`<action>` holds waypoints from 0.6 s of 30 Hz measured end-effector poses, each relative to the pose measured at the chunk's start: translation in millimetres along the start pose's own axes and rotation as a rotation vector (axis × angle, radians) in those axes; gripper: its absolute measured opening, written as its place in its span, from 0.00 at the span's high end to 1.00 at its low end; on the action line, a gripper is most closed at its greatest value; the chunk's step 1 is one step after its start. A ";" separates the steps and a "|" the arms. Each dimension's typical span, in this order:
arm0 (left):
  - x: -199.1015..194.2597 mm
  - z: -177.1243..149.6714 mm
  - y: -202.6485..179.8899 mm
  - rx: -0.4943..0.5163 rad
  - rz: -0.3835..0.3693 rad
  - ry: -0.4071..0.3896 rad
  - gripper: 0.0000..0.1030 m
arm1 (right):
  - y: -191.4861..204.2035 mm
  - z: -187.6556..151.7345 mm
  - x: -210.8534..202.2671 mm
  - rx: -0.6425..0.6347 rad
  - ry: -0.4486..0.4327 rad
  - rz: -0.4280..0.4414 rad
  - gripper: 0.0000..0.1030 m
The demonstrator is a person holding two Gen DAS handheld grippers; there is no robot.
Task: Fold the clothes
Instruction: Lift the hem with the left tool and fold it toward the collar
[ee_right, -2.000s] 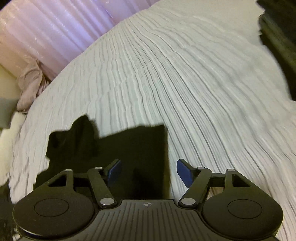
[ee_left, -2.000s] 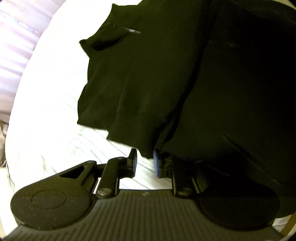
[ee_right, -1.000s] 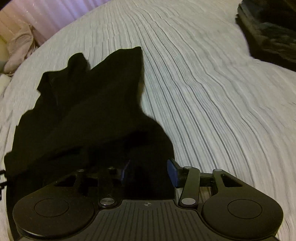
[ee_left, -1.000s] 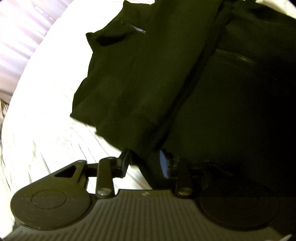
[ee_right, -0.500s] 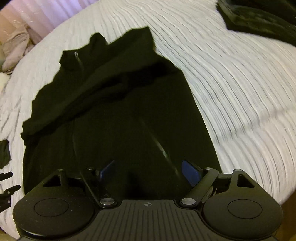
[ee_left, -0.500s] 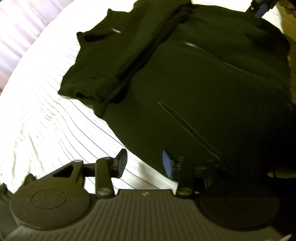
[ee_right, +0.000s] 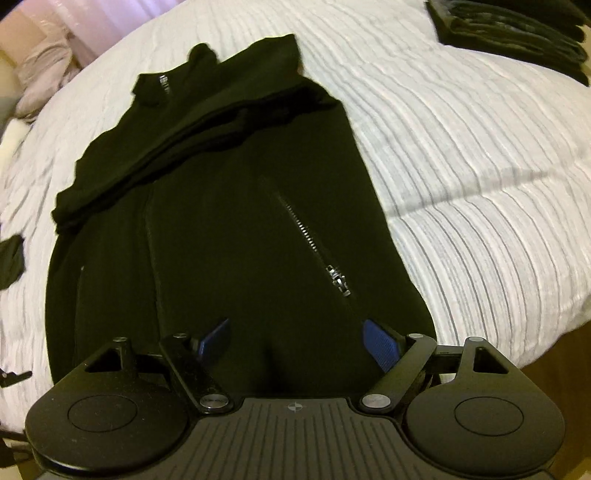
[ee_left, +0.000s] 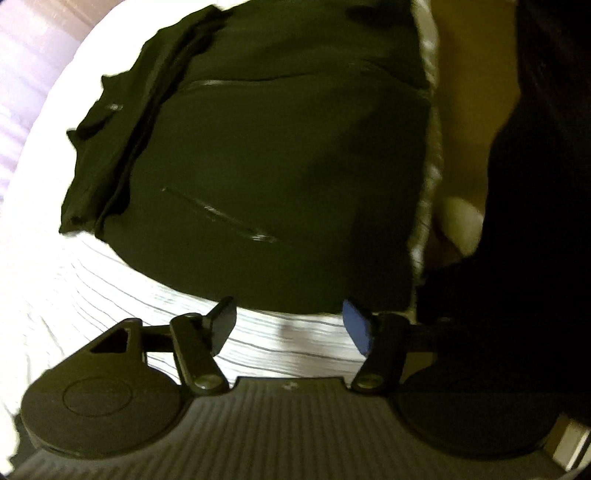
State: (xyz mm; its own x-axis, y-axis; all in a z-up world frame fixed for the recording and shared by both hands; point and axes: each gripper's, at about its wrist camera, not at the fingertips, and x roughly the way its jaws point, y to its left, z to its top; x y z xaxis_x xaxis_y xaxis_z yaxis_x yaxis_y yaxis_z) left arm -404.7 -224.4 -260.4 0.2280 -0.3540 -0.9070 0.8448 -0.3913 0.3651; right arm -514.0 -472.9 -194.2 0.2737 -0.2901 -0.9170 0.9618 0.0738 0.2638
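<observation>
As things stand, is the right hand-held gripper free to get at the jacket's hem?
Probably yes. The right hand-held gripper hovers open right over the near hem of the black jacket, which lies flat on the white bedspread with nothing covering that edge.

Dark folded pile (ee_right: 517, 33), cut by frame edge

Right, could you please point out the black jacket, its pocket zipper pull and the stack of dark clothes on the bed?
black jacket (ee_right: 221, 236), right wrist view, on its front panel.
pocket zipper pull (ee_right: 340, 281), right wrist view, on the metal tab at the zipper's near end.
stack of dark clothes (ee_right: 517, 33), right wrist view, on its layered side.
</observation>
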 end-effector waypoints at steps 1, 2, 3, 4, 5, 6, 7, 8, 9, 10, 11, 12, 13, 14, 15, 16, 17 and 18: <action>-1.8 1.0 -12.2 0.033 0.014 0.005 0.38 | -0.6 -1.9 -0.2 -0.020 0.005 0.016 0.21; -2.5 1.3 -24.4 0.075 0.031 0.009 0.38 | -1.3 -3.7 -0.5 -0.040 0.010 0.032 0.21; -0.6 0.0 -36.8 0.140 0.054 0.013 0.38 | -1.9 -5.9 -0.8 -0.062 0.015 0.048 0.21; 1.6 -1.8 -49.3 0.209 0.077 0.014 0.37 | -2.6 -8.8 -0.7 -0.084 0.022 0.062 0.21; 4.1 -4.8 -60.9 0.284 0.103 0.008 0.35 | -3.4 -12.0 0.1 -0.107 0.030 0.074 0.21; 6.4 -8.8 -69.9 0.348 0.136 -0.007 0.29 | -4.7 -15.7 0.4 -0.123 0.037 0.081 0.21; 9.2 -13.1 -77.6 0.412 0.173 -0.029 0.25 | -6.8 -20.3 0.0 -0.131 0.043 0.085 0.21; 12.2 -17.4 -84.2 0.473 0.207 -0.050 0.19 | -8.8 -24.8 -0.4 -0.138 0.048 0.088 0.21; 16.4 -21.7 -88.4 0.528 0.229 -0.068 0.17 | -10.9 -29.4 -1.1 -0.138 0.051 0.090 0.21; 22.4 -27.0 -91.3 0.579 0.240 -0.081 0.17 | -13.0 -34.2 -2.3 -0.128 0.048 0.089 0.21; 30.0 -32.5 -90.7 0.620 0.240 -0.089 0.17 | -15.4 -39.3 -4.2 -0.115 0.044 0.089 0.21; 37.5 -36.7 -91.8 0.663 0.236 -0.098 0.18 | -18.2 -44.6 -6.7 -0.096 0.038 0.090 0.21; 45.0 -41.0 -92.5 0.704 0.236 -0.110 0.18 | -20.8 -50.2 -8.8 -0.076 0.034 0.087 0.21; 53.1 -44.7 -92.0 0.736 0.244 -0.128 0.18 | -23.3 -56.4 -10.4 -0.056 0.031 0.079 0.21; 61.7 -46.4 -91.4 0.760 0.256 -0.147 0.18 | -25.9 -62.5 -12.1 -0.036 0.028 0.070 0.21; 66.2 -47.3 -91.2 0.769 0.260 -0.162 0.18 | -27.7 -69.4 -13.7 -0.017 0.025 0.060 0.21; 68.3 -46.1 -89.4 0.758 0.258 -0.180 0.22 | -28.1 -76.6 -15.0 -0.001 0.024 0.048 0.21; 68.4 -43.9 -86.8 0.740 0.248 -0.200 0.39 | -27.5 -82.4 -16.7 0.012 0.023 0.035 0.21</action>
State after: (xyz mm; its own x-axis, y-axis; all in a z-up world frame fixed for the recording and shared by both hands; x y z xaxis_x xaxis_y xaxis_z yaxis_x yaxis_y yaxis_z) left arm -441.2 -177.4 -363.3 0.2167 -0.6223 -0.7522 0.2253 -0.7178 0.6588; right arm -544.2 -391.5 -210.8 0.3074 -0.2652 -0.9139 0.9515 0.0715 0.2993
